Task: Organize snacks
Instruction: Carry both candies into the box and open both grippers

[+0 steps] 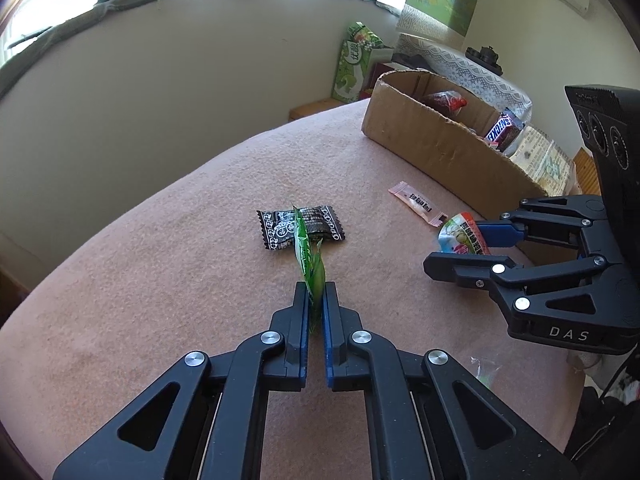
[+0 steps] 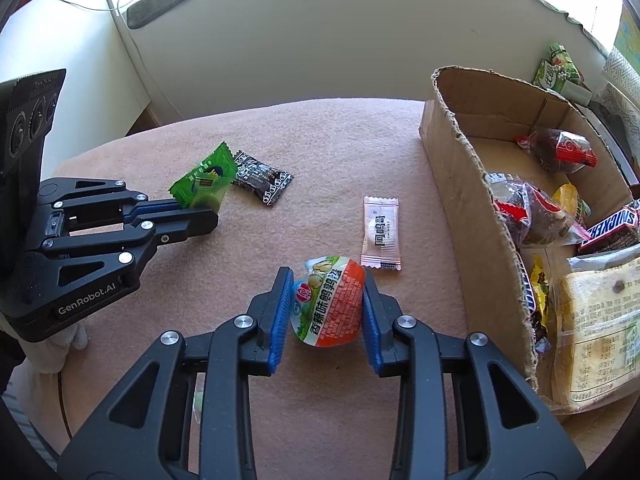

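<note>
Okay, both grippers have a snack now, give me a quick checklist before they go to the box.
1. Left gripper shut on the green packet: ok.
2. Right gripper gripping the round egg snack: ok, both pads appear to touch its sides.
3. Green packet clear of the black packet lying by it: ok, it appears lifted.
4. Cardboard box open on top: ok.
5. Room in the box: ok, bare floor at its far end.
6. Pink sachet between the egg snack and the box: not ok, pass above it.

Right tongs (image 2: pixel 325 307) clamp the orange-and-white egg packet (image 2: pixel 330 300) beside the cardboard box (image 2: pixel 472 200) on pink cloth (image 2: pixel 340 140).
</note>
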